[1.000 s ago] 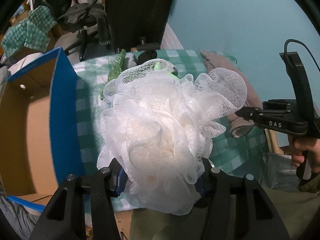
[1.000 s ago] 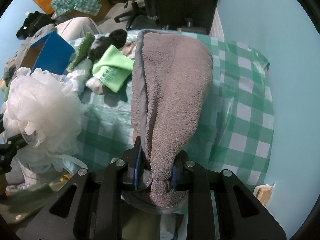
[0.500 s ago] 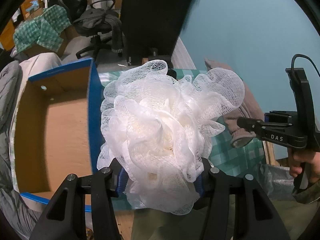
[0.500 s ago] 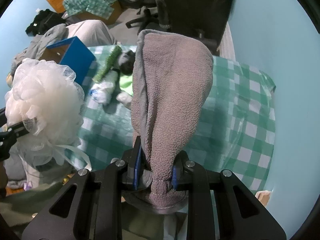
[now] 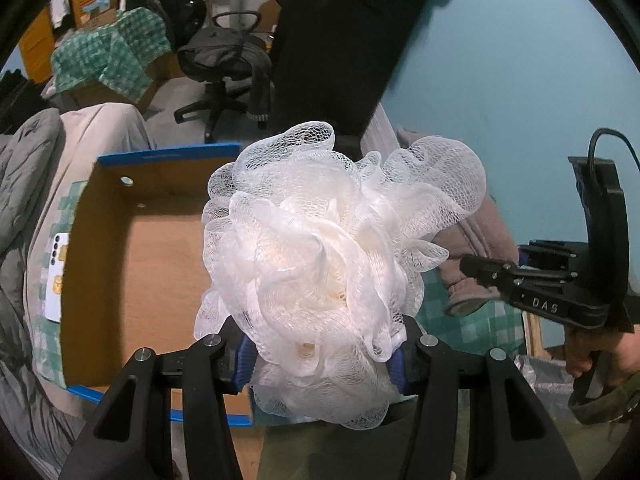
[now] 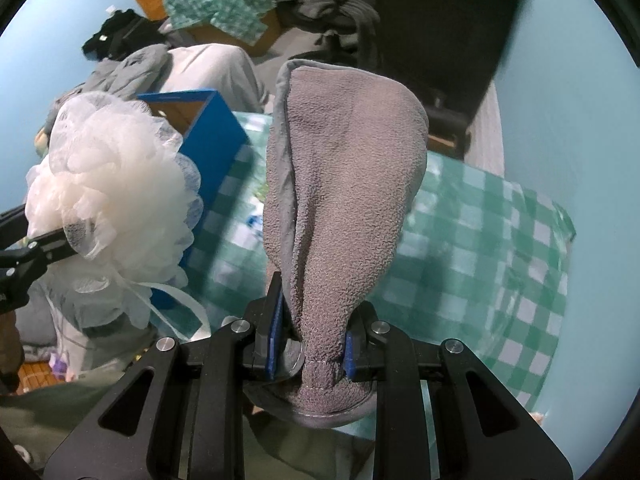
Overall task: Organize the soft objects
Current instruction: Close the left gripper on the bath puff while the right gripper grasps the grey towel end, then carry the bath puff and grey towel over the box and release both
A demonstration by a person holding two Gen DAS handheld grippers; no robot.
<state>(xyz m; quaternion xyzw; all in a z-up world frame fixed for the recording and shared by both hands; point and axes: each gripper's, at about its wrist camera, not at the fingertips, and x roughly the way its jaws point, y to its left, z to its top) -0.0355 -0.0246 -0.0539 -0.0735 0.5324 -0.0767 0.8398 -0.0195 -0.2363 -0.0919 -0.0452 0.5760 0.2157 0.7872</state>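
My left gripper (image 5: 322, 356) is shut on a white mesh bath pouf (image 5: 328, 248) and holds it up beside the open blue cardboard box (image 5: 132, 280), near the box's right wall. The pouf also shows in the right wrist view (image 6: 112, 184), next to the box (image 6: 212, 148). My right gripper (image 6: 310, 350) is shut on a grey fleece slipper (image 6: 340, 184), held above the green checked tablecloth (image 6: 480, 248). The slipper and right gripper also show at the right of the left wrist view (image 5: 472, 256).
The box has a bare brown bottom and a blue rim. A white card (image 5: 54, 280) lies left of it on a grey blanket (image 5: 24, 184). An office chair (image 5: 224, 60) and a cloth-covered box (image 5: 108, 56) stand behind. A dark panel (image 5: 344, 40) stands against the blue wall.
My left gripper has swung left with the pouf, from over the checked table to over the open box. My right gripper has also turned left with the slipper; the table items have slid out of sight.
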